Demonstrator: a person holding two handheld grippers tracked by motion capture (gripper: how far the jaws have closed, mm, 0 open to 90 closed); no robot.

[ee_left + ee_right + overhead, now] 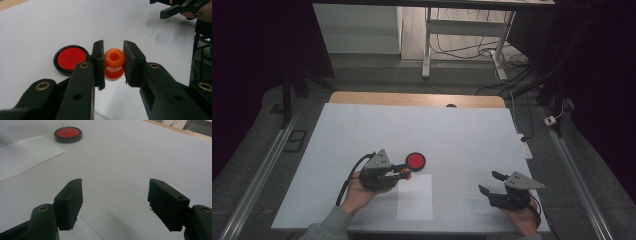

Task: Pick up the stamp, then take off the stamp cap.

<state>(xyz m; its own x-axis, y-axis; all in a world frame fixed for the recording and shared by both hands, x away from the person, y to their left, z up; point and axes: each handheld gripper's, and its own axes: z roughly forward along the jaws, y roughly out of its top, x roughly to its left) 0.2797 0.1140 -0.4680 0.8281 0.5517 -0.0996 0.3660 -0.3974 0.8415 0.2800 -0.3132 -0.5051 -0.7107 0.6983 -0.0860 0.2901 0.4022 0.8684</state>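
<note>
Orange bead (114,64) pinched between left gripper (403,171) jaws, just near-right of red disc (415,160), above white surface (462,135). Right gripper (491,183) spread, holding nothing, far right.

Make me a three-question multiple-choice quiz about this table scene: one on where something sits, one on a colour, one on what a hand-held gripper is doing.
1. Where is the round disc?
A. On the white table, just beyond the left hand-held gripper
B. On the floor
C. Between the right hand-held gripper's jaws

2. What colour is the disc's centre?
A. Blue
B. Red, with a black rim
C. Green

3. What is the left hand-held gripper doing?
A. Standing open and empty
B. Lying flat on the table
C. Clamped on an orange bead

Answers: 1 A, the high view shows it there. 2 B, both gripper views show red ringed in black. 3 C, the left gripper view shows both pads pressing the bead, while the right hand-held gripper gapes empty.
</note>
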